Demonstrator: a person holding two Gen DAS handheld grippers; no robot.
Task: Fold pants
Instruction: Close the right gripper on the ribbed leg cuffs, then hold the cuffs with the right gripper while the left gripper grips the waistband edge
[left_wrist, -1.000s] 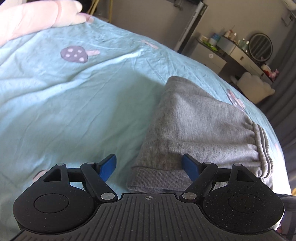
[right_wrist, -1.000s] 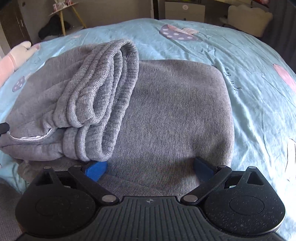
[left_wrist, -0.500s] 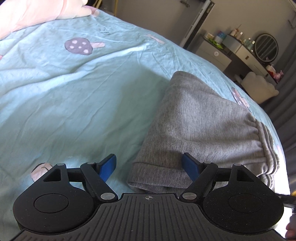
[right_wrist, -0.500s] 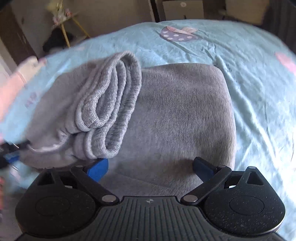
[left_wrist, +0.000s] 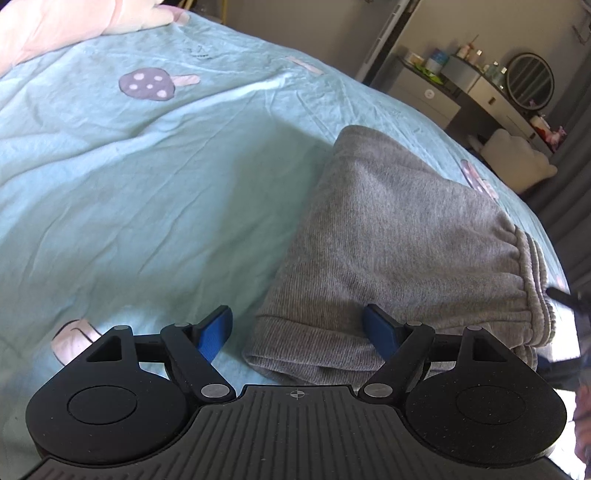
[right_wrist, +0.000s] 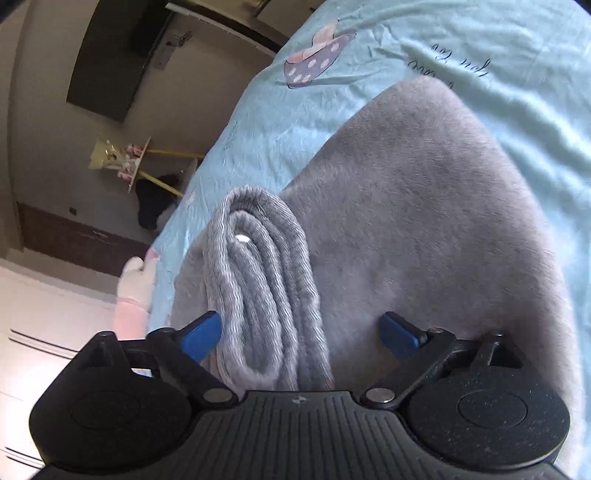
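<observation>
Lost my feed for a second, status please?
Left gripper open, right gripper open, jaws astride ribbed waistband. Gray pants folded on blue bedsheet. Nothing in the way.

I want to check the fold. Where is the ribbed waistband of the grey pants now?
In the right wrist view the ribbed waistband lies bunched between the open right claw, on the folded grey pants, which rest on the blue bedsheet.

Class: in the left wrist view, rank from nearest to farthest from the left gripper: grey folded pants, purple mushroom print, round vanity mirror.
From the left gripper:
1. Grey folded pants, just ahead, right.
2. Purple mushroom print, far left on the bedspread.
3. Round vanity mirror, beyond the bed, upper right.
</observation>
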